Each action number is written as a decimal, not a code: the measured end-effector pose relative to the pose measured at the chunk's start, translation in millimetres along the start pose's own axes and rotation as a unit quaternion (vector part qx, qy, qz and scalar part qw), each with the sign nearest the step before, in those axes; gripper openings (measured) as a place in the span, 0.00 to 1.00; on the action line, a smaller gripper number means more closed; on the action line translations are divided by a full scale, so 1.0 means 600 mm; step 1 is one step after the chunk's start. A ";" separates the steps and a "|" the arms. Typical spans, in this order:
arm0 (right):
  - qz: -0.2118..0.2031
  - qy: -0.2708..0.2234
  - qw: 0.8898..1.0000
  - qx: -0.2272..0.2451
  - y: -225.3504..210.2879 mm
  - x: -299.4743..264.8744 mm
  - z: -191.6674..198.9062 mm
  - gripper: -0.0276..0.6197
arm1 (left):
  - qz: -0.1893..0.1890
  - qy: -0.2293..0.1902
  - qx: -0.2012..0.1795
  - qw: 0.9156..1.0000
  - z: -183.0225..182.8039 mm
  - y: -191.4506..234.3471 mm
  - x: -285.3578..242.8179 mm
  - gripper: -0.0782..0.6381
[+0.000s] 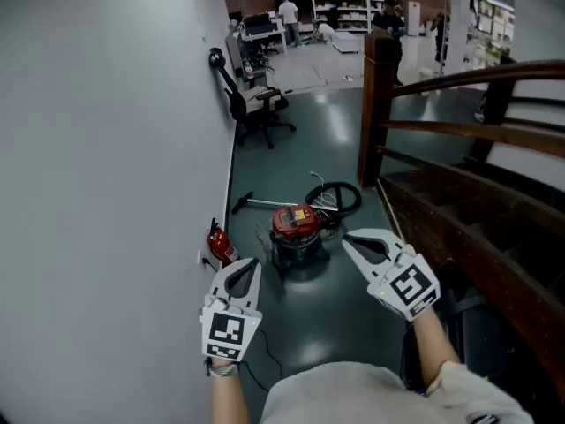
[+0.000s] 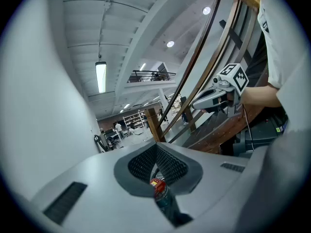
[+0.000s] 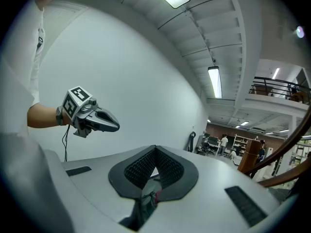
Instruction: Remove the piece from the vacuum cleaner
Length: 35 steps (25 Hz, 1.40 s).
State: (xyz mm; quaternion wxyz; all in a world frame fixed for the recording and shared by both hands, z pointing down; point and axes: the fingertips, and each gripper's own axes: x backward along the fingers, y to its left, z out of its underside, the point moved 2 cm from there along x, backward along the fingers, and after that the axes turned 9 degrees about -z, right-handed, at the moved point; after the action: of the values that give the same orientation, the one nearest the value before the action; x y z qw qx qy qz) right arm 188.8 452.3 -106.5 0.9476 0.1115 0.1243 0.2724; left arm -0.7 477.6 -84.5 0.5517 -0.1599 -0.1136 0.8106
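The left gripper and right gripper each have their jaws closed together, holding nothing. The red-topped vacuum cleaner stands on the dark floor beyond them, with its hose coiled at the far side. A fire extinguisher stands to its left.

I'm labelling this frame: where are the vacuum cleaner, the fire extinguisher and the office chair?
vacuum cleaner (image 1: 295, 222), head view, on its red lid.
fire extinguisher (image 1: 221, 245), head view, on its red body.
office chair (image 1: 237, 106), head view, on its backrest.
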 end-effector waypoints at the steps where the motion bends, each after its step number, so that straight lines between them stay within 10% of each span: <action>1: 0.000 0.001 1.000 0.001 -0.001 -0.001 0.000 0.09 | 0.001 0.001 -0.001 1.000 -0.001 0.000 -0.001 0.11; 35: -0.075 -0.034 0.996 -0.031 -0.044 0.062 0.057 0.09 | -0.056 0.044 0.007 0.997 -0.001 -0.076 -0.033 0.11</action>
State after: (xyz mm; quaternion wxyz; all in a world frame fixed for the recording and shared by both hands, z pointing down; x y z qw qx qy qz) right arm 242.7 445.7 -88.2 0.9720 0.0816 0.0914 0.2005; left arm 45.5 475.9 -66.1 0.6016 -0.1848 -0.0920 0.7716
